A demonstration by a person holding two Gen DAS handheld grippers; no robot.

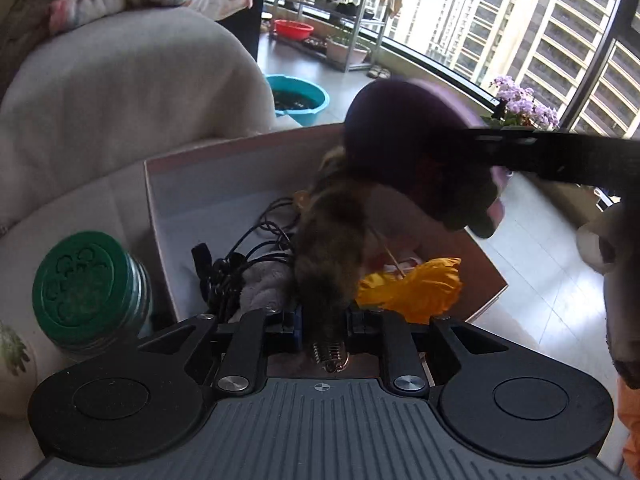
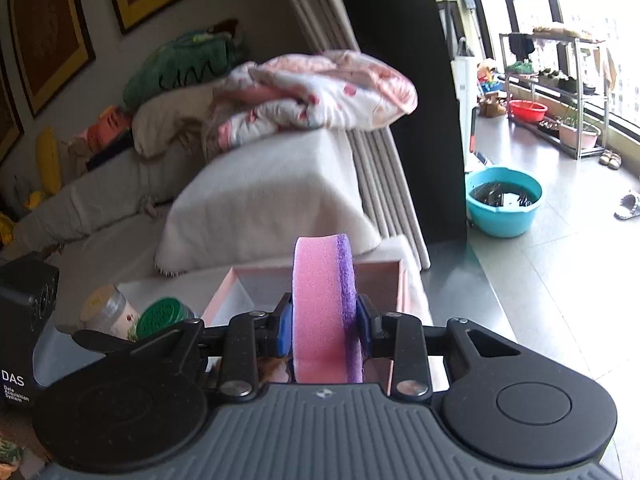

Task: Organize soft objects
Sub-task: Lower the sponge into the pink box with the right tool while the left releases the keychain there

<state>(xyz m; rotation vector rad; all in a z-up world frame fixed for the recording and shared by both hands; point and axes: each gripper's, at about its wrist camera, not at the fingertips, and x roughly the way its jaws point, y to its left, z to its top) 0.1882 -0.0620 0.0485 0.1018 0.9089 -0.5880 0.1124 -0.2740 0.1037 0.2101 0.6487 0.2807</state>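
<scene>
Left wrist view: the left gripper (image 1: pixel 325 322) has its blue-padded fingers closed narrowly on the end of a furry brown soft toy (image 1: pixel 330 256), which hangs over the open pink box (image 1: pixel 224 152). Inside the box, beneath the toy, lie a tangle of black cable (image 1: pixel 244 256), a grey cloth (image 1: pixel 266 284) and a crumpled orange-yellow fabric piece (image 1: pixel 416 284) toward the box's right side. Above the box's far right corner, the right gripper (image 1: pixel 520 152) reaches in from the right edge of the frame, carrying a pink and purple sponge (image 1: pixel 408 140) that appears dark and blurred against the bright window. A green-lidded jar (image 1: pixel 82 280) stands just beside the box's left wall.

Right wrist view: the right gripper (image 2: pixel 325 324) is clamped on the sponge (image 2: pixel 324 312), which stands on edge between the blue pads, pink layer to the left and purple scouring layer to the right. The sponge is held above the box (image 2: pixel 384 268), whose far wall shows behind it. Left of the box stand the green-lidded jar (image 2: pixel 162 314), a clear jar with a pale lid (image 2: pixel 106 306) and a black DAS unit (image 2: pixel 22 320). Beyond the box, a white-draped sofa arm (image 2: pixel 264 188) carries a bundled floral quilt (image 2: pixel 316 92); to the box's right, a teal basin (image 2: pixel 504 200) sits on the tiled floor.
</scene>
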